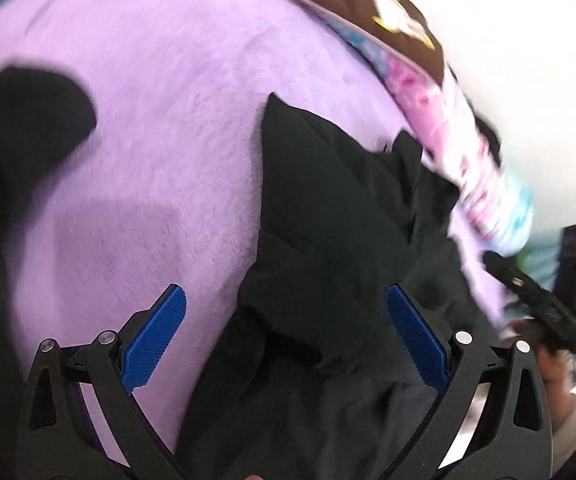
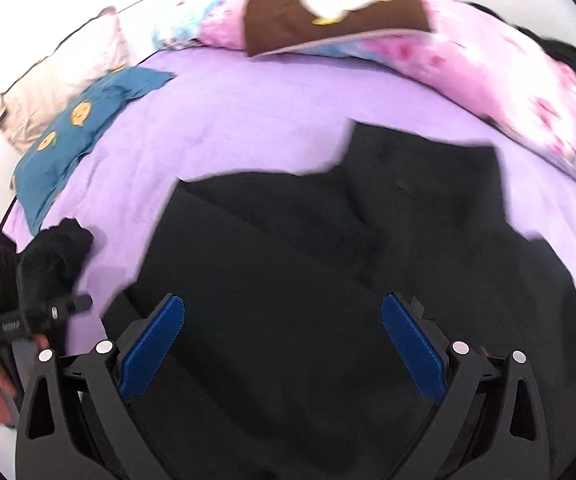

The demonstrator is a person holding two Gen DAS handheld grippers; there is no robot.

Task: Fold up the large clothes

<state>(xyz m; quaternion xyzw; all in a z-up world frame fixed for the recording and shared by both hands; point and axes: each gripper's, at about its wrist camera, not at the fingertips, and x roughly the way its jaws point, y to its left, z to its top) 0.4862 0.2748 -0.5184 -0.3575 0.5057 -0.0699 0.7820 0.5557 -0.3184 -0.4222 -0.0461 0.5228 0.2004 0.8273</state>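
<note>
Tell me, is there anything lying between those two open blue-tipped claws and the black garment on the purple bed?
Nothing visible does. The left gripper and the right gripper both hang open directly over the black garment, with only air between. The blue cloth and the pillows lie off to the sides on the purple blanket.

L gripper (image 1: pixel 286 308) & R gripper (image 2: pixel 284 316) both spread wide.

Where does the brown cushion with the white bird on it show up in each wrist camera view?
Left wrist view: the brown cushion sits at the top edge, right of centre, partly cut off and blurred.
Right wrist view: the brown cushion lies at the top centre, on the pink floral bedding.
Shared landmark: the black garment spread on the purple blanket, below the cushion in both.
</note>
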